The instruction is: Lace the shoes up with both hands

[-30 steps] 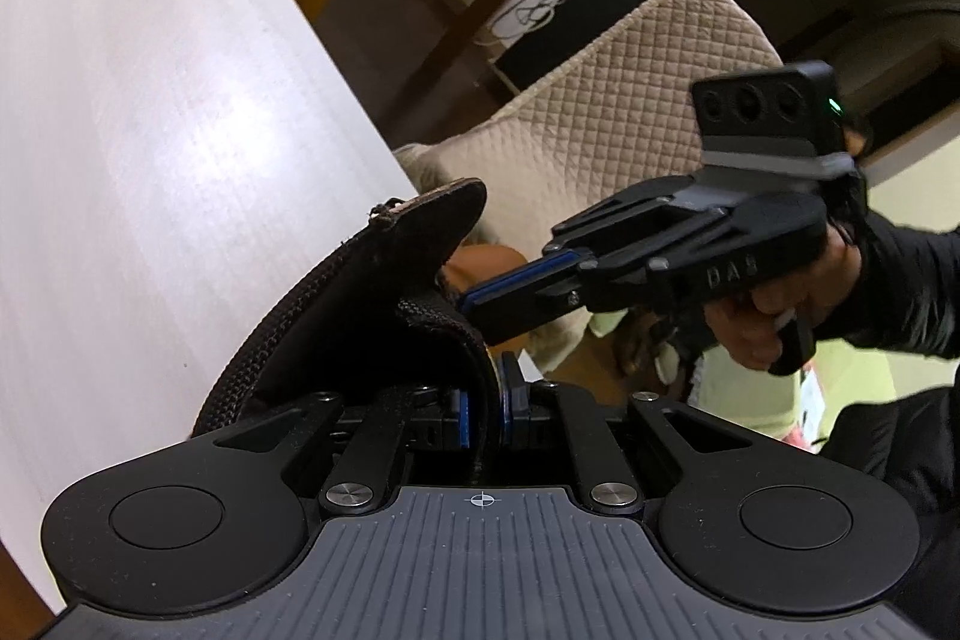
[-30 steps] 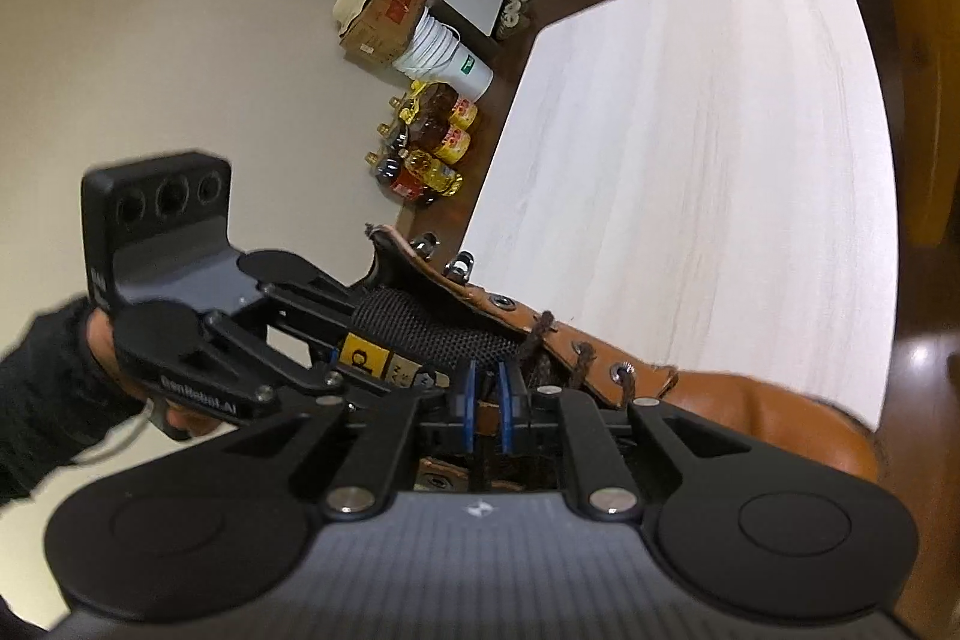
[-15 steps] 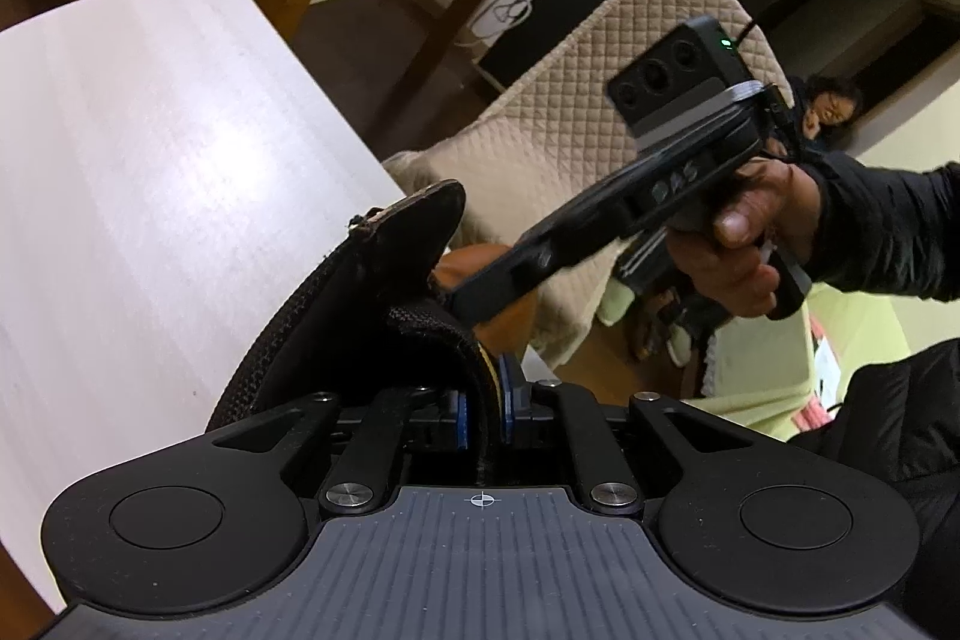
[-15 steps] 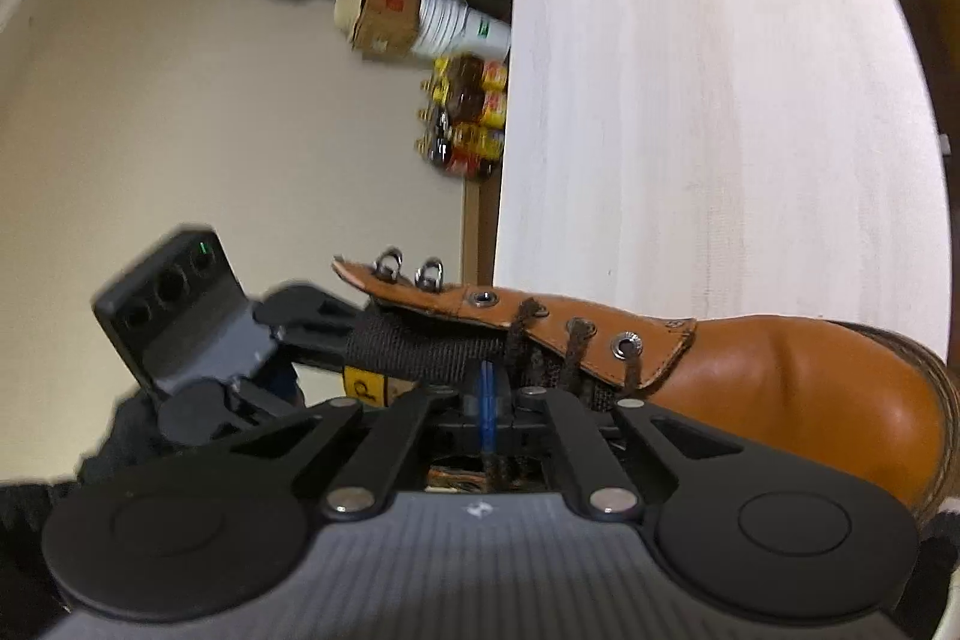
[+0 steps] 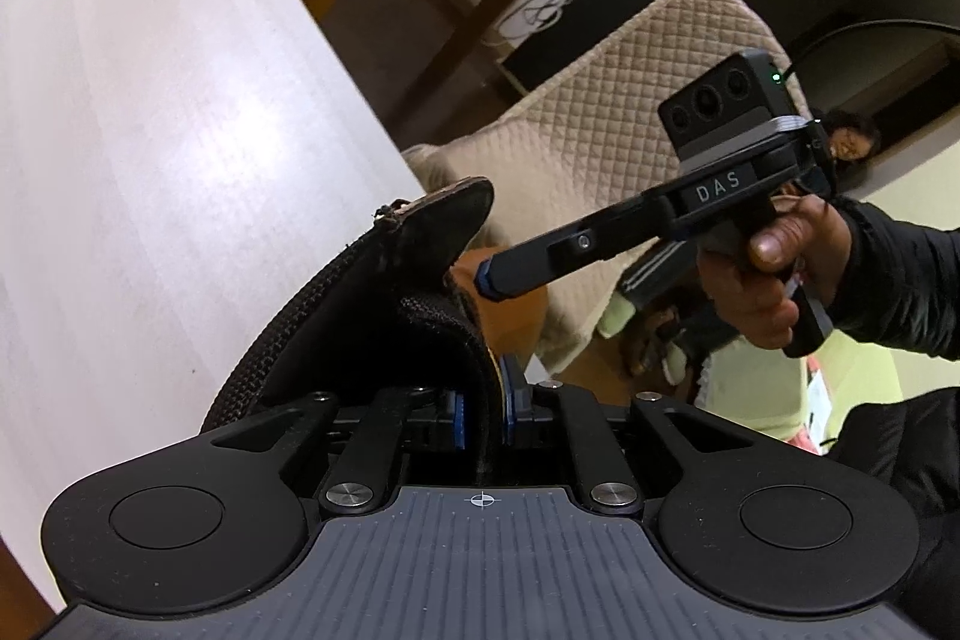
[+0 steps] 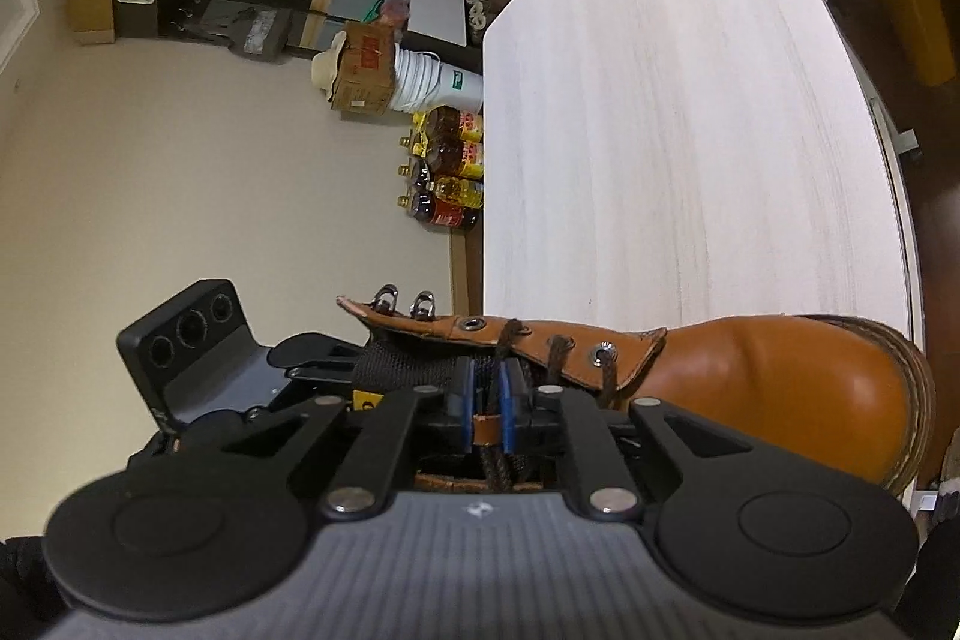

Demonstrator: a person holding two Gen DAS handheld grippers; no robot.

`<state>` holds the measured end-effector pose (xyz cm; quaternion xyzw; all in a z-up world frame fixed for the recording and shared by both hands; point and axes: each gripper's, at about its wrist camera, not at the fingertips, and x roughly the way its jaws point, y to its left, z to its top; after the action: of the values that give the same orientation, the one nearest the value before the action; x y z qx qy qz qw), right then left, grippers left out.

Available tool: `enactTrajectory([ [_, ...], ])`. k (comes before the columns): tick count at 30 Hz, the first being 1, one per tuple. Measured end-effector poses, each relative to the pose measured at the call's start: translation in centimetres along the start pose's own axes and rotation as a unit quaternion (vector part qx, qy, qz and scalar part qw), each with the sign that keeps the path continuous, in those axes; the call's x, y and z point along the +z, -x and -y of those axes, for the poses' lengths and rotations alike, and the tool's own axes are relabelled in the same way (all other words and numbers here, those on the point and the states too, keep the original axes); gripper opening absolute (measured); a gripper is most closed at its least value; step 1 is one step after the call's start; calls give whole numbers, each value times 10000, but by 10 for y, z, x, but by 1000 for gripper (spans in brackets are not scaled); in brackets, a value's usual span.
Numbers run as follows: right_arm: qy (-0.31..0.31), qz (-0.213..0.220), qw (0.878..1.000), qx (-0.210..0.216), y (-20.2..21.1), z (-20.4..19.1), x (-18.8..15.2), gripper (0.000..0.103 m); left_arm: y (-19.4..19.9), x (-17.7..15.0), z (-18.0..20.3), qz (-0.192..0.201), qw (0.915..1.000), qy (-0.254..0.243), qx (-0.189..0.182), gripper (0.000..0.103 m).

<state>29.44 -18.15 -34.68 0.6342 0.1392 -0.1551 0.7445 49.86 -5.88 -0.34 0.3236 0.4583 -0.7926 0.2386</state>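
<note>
Two views, and each hides much of the tan leather lace-up boot [image 6: 780,388]: the left wrist view shows only its black mesh tongue [image 5: 384,322] and padded collar, with a sliver of tan leather at 3 o'clock of them, while the right wrist view cuts the sole off behind the tool body. The boot lies at the near edge of the pale wood-grain table [image 6: 690,100], toe towards 3 o'clock in the right view.

The left tongs [image 5: 483,412] are opening; the padded collar edge stands between the blue pads, and whether they press it is hard to tell. The right tongs [image 6: 486,403] are opening too, with the dark brown lace [image 6: 495,466] and a small tan leather loop between the pads; contact cannot be made out. The lace runs through metal eyelets towards 2 o'clock.

In the left view the right tool reaches in from 3 o'clock, held by a hand [image 5: 762,280] in a black sleeve, its tip hidden beside the tongue. Behind stands a beige quilted chair [image 5: 630,100]. In the right view, bottles with yellow labels [image 6: 444,178] and a white bucket sit on the floor.
</note>
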Motion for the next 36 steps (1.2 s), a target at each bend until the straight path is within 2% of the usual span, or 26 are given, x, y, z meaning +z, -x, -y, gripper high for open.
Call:
enactTrajectory([
  [2,153,-42,9998,-116,0,-3,-2,12,-3,2,4,-77,9998,-66,161,13],
  [5,336,-82,9991,-253,1,-8,-4,12,-6,3,15,-25,9982,-541,264,12],
  [8,499,-128,9986,-113,5,-11,-9,12,-5,0,21,60,9953,-954,173,11],
  [11,603,-250,9979,-45,5,-13,-13,13,-4,-3,21,123,9932,-1154,31,11],
  [20,505,-383,9980,-19,1,-14,-14,12,-1,-7,22,177,9914,-1299,-16,11],
  [22,575,-378,9976,-113,2,-17,-13,4,-3,-5,23,173,9916,-1280,4,11],
  [23,653,-370,9970,-184,2,-20,-13,3,-3,-5,23,178,9922,-1237,24,11],
  [25,855,-220,9956,-320,7,-32,-13,3,-3,-6,20,200,9932,-1145,43,12],
  [28,746,157,9966,-321,19,-34,-6,3,-2,-9,17,237,9943,-1042,32,12],
  [30,567,316,9976,-222,25,-31,-4,6,-1,-10,15,256,9947,-993,18,12],
  [32,324,389,9984,-238,27,-24,-3,18,0,-11,13,270,9952,-936,11,12],
  [36,77,350,9991,-237,26,-13,-11,19,1,-12,12,292,9957,-875,-3,12],
])
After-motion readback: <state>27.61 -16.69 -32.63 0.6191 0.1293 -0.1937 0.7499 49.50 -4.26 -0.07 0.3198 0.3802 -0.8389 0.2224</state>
